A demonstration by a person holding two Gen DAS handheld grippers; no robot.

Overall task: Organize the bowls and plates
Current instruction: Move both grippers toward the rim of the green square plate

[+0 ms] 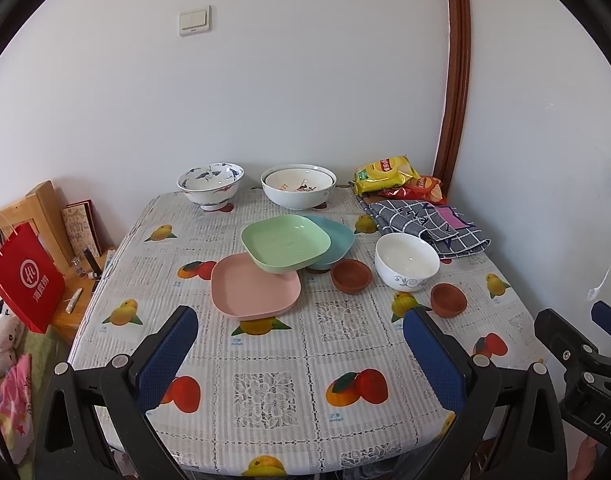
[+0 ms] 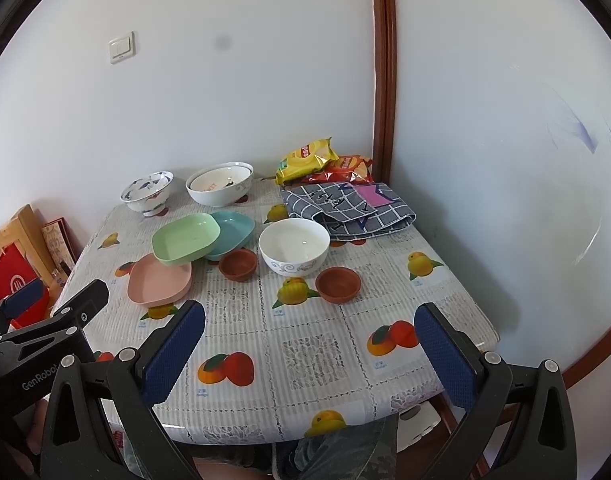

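Three square plastic plates lie overlapped near the middle of the surface point(image 1: 265, 400), which wears a fruit-printed cloth: a green square plastic plate point(image 1: 286, 245) sits tilted on top, its near edge propped on a pink square plastic plate point(image 1: 254, 291) and its far side over a teal square plastic plate point(image 1: 336, 241). They look dropped loosely rather than nested, so squaring them into one pile seems the likely job.

Bowls are scattered too. A white ceramic bowl with a grey scroll pattern point(image 1: 407, 261) stands between two small brown clay bowls point(image 1: 351, 275) point(image 1: 448, 299), one just beside the teal plate, the other nearer the front right. Against the wall stand a blue-and-white footed porcelain bowl point(image 1: 210, 183) and a large white bowl point(image 1: 298, 189) that already has a smaller bowl nested inside.

Neither tool holds anything. The left gripper point(image 1: 301, 320) hangs over the near edge, jaws spread wide, aimed at the plates. The right gripper point(image 2: 310, 320) hovers beside it, jaws equally spread, facing the white bowl and clay bowls. I judge that nothing has been sorted yet.

Yellow and red snack bags point(image 1: 397, 180) and a folded grey checked cloth point(image 1: 425, 224) fill the far right corner, leaving little spare room there.
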